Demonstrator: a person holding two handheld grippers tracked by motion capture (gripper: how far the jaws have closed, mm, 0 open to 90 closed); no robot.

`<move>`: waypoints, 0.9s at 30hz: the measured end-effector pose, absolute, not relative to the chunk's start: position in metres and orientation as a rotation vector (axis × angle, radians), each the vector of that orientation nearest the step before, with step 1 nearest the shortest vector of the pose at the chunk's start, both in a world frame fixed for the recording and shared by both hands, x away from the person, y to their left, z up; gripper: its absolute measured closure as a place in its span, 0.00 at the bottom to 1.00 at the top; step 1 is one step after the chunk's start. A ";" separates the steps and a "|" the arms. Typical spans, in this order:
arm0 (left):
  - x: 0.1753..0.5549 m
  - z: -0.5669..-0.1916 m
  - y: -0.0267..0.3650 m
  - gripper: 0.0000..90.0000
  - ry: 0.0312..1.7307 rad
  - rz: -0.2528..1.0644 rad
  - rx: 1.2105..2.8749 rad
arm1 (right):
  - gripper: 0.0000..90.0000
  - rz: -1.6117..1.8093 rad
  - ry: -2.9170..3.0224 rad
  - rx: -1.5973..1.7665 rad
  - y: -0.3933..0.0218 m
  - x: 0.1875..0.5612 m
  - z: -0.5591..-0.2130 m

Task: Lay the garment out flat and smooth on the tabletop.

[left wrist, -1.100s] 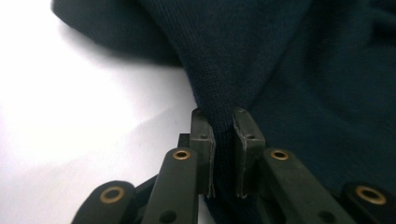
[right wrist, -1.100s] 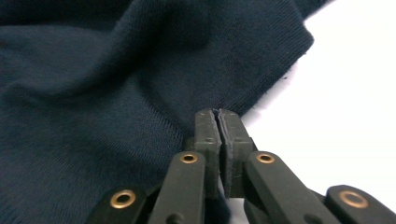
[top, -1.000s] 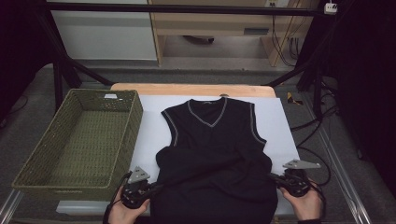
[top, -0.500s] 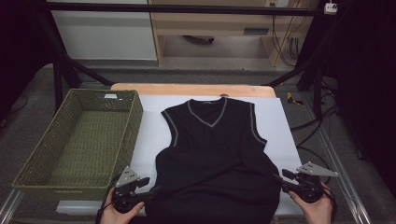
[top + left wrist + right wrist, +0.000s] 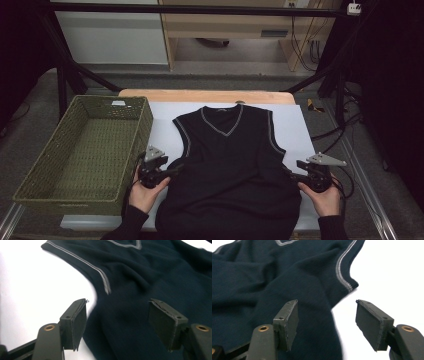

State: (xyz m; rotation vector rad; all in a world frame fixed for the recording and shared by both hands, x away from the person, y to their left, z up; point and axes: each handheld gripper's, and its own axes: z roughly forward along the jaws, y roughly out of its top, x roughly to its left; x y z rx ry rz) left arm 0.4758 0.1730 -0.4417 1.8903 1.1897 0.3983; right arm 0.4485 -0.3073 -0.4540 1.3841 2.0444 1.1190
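Observation:
A black sleeveless V-neck vest (image 5: 235, 165) with grey trim lies flat, neck at the far end, on a white sheet (image 5: 162, 132). My left gripper (image 5: 174, 170) is at the vest's left side, just below the armhole. In the left gripper view its jaws (image 5: 118, 302) stand open, having just been opening, with the vest's (image 5: 150, 277) edge under the gap and nothing pinched. My right gripper (image 5: 289, 174) is at the vest's right side. It (image 5: 327, 301) too stands open after just opening, one jaw over the vest (image 5: 262, 277), the other over the sheet.
A green woven basket (image 5: 145, 117) stands to the left of the sheet, close to my left hand. The wooden table edge (image 5: 200, 93) shows beyond the sheet. Black frame bars and cables run along the right side.
Both grippers have let go of the vest's lower part and opened. The bunched lower part now lies flat. Both hands moved away from me, up along the vest's sides.

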 end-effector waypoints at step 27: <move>0.554 -0.464 0.147 0.93 1.239 0.392 2.096 | 0.89 0.986 2.115 1.450 -0.292 0.532 -0.475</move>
